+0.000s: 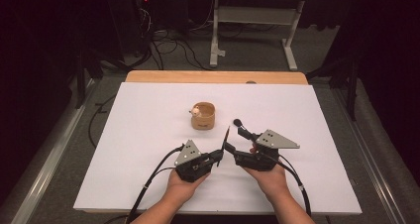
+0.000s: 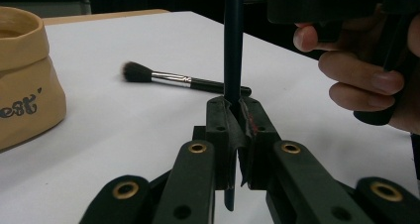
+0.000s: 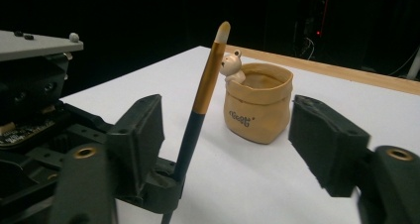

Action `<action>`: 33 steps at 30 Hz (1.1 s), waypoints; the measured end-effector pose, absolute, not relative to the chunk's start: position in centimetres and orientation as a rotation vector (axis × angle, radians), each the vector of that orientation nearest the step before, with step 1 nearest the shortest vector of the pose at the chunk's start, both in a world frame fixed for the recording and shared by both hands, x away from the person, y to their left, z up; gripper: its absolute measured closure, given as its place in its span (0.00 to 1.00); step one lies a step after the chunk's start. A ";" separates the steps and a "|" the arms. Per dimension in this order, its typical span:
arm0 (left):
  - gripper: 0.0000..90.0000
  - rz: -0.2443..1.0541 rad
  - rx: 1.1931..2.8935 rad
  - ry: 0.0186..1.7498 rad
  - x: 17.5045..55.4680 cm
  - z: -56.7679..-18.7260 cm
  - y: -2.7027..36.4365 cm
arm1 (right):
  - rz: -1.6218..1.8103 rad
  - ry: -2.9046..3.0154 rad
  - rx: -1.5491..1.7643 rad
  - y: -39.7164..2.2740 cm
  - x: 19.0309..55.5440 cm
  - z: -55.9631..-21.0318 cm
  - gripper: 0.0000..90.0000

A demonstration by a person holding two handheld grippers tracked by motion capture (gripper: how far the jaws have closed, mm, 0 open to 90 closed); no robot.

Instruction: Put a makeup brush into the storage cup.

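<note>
A light, stiff, slim brush (image 3: 205, 100) is clamped upright in the left gripper (image 2: 233, 130); between the right gripper's (image 3: 233, 135) parted fingers (image 3: 324, 144), its dark handle is best taken.

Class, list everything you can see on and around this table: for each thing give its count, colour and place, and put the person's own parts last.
Bag-shaped tan ceramic pot: one, tan with a small white bear at its rim, mid-table.
Dark-handled brush with gold band and pale tip: one, upright, clamped in the left gripper.
Black-handled makeup brush with dark bristles: one, lying on the sheet beside the right gripper.
White sheet: one, covers the table.
Wooden table edge: one, light wood, far side.
Left gripper: one, black, shut on the upright brush.
Right gripper: one, black, jaws apart either side of that brush.
Hands: two, near edge.
</note>
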State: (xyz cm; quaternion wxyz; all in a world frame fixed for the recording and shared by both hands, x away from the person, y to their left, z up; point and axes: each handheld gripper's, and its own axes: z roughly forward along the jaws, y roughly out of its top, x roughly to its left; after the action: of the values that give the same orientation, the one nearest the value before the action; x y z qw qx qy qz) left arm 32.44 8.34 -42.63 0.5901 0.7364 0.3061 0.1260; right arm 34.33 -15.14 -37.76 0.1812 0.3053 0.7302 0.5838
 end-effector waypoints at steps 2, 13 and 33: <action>0.94 0.293 1.714 0.711 32.4 -42.6 8.3 | 1.676 2.059 0.877 -15.2 34.3 -37.8 0.44; 0.94 0.288 1.718 0.704 32.2 -42.7 8.1 | 1.752 2.083 0.895 -15.3 34.4 -38.0 0.64; 0.94 0.287 1.723 0.694 32.0 -42.7 7.8 | 1.833 2.106 0.941 -15.2 34.6 -38.3 0.87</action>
State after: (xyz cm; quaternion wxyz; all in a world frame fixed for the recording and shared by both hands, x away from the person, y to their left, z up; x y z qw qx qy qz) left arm 32.00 7.81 -42.70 0.5898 0.7403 0.2981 0.1233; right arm 34.64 -15.20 -38.27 0.0975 0.3178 0.7113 0.6193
